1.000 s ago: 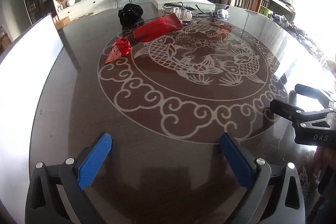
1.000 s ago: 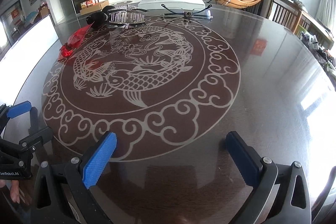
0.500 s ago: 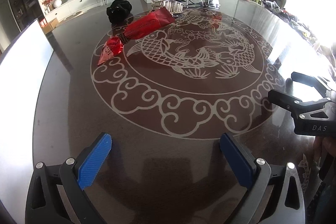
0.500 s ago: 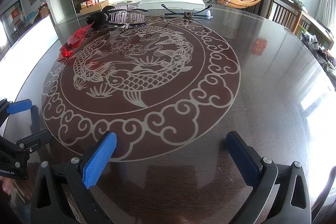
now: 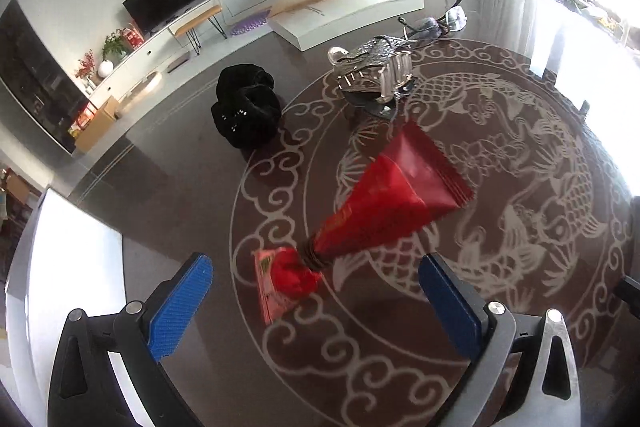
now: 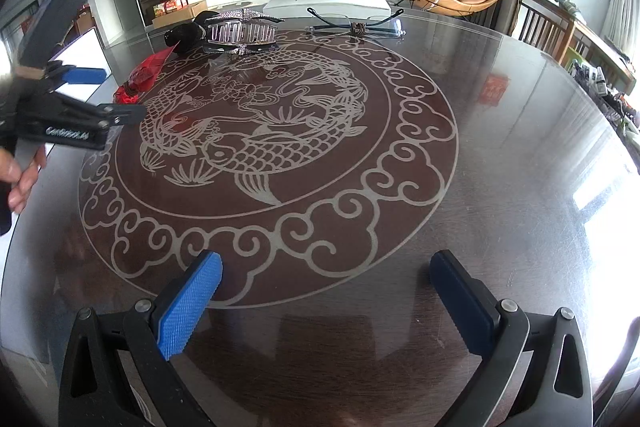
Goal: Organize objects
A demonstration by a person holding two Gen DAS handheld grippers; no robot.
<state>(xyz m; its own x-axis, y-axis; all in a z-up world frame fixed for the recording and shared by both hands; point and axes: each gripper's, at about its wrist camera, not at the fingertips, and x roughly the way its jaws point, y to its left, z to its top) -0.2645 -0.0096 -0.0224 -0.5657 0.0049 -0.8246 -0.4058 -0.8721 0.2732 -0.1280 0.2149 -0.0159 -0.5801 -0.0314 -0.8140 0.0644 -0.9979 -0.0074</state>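
Note:
A red snack bag [image 5: 384,203], tied with a band near its tail, lies on the round dark table [image 5: 168,187]. My left gripper [image 5: 314,267] hovers open just over the bag's tied tail, blue pads [image 5: 180,307] on either side and not touching it. Beyond lie a black fabric bundle [image 5: 246,111], a clear hair claw [image 5: 374,67] and rimless glasses [image 5: 440,23]. My right gripper [image 6: 326,263] stands open and empty over the table's near edge. From there I see the left gripper [image 6: 116,95] beside the red bag [image 6: 144,75], the hair claw [image 6: 240,27] and the glasses [image 6: 352,25].
A white open box [image 5: 344,7] sits at the table's far edge. A white panel [image 5: 72,267] stands along the left side. A hand [image 6: 24,171] holds the left gripper. The koi-patterned centre [image 6: 260,131] has nothing on it. Chairs and a cluttered shelf stand to the right.
My left gripper has moved forward across the table and tilted, now reaching the red bag's tail. The right gripper has stayed put. Nothing was grasped.

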